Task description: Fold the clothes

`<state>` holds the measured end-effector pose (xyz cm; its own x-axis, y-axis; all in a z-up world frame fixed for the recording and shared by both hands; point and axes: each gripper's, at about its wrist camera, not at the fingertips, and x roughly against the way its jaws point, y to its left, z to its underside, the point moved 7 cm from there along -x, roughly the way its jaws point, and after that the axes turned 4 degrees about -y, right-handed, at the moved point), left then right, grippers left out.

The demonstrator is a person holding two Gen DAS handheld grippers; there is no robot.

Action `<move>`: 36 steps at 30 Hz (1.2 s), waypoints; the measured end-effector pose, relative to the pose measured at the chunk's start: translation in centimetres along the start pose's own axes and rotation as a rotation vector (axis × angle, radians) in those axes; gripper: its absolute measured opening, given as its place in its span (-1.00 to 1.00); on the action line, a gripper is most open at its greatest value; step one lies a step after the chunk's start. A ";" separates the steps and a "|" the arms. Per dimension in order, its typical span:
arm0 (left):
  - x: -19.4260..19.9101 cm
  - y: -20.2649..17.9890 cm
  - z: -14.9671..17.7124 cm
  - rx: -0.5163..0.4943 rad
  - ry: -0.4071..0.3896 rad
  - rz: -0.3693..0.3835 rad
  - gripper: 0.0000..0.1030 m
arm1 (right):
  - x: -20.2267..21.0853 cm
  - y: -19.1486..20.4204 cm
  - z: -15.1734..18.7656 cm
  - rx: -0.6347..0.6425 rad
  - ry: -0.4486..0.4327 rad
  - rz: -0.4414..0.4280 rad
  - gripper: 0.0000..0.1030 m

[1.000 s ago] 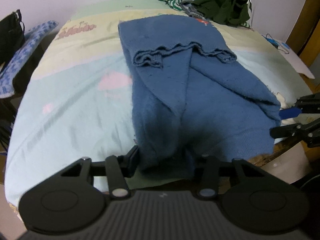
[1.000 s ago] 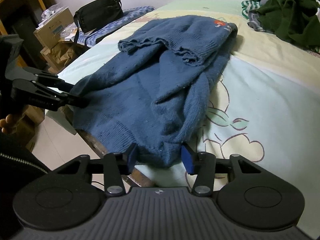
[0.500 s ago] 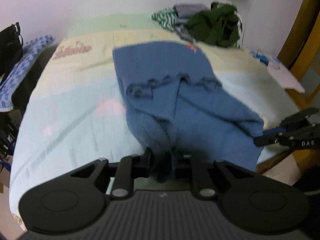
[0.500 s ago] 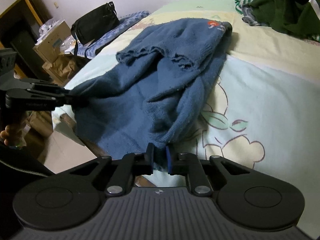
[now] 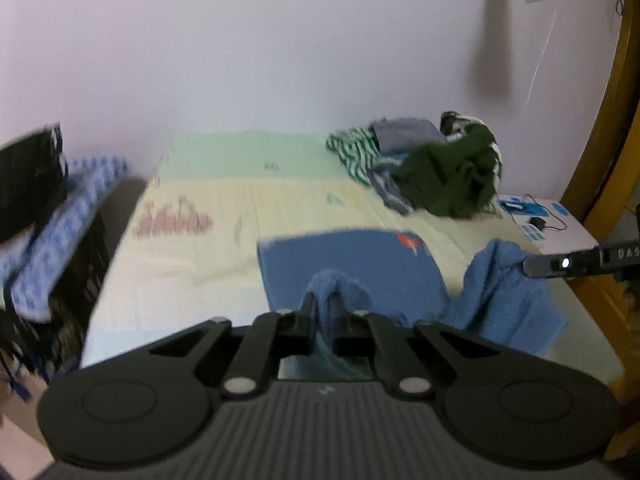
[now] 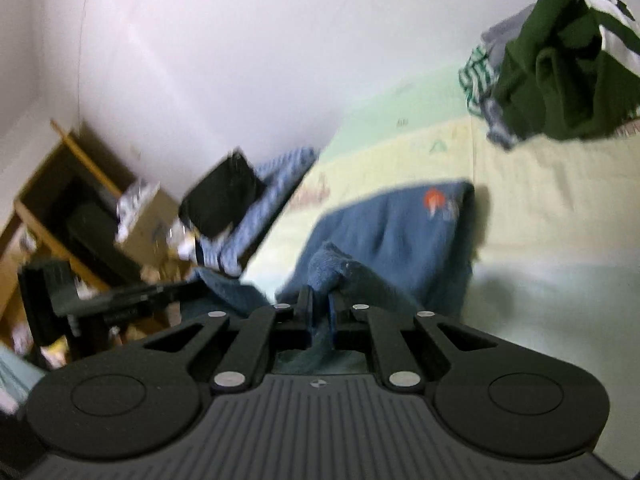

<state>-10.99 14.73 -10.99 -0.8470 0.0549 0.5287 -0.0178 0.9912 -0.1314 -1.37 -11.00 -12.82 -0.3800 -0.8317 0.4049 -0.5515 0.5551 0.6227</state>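
Left wrist view: the left gripper point(image 5: 322, 312) has its fingers pinching the blue sweater point(image 5: 352, 264) hem, just closed; the right gripper point(image 6: 320, 312) likewise. Beyond the fingers the half-folded body lies on the bed point(image 5: 200, 272); farther off, a clothes pile point(image 5: 440, 168) waits unfolded

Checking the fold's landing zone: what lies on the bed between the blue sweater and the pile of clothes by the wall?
Only bare bedsheet lies between the blue sweater and the pile of clothes; the left wrist view shows it.

Both wrist views look low along the bed point(image 5: 192, 280), sharing the blue sweater point(image 6: 392, 224)
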 end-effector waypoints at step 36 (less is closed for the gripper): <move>-10.8 9.0 -0.5 0.023 0.231 0.093 -0.06 | -5.9 -8.0 -6.7 0.032 -0.149 0.368 -0.04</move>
<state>-1.71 23.07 -17.50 -0.7020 0.1741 0.6906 0.0397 0.9777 -0.2062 10.25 -10.62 -15.74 -0.6587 -0.5677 0.4939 -0.3805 0.8175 0.4323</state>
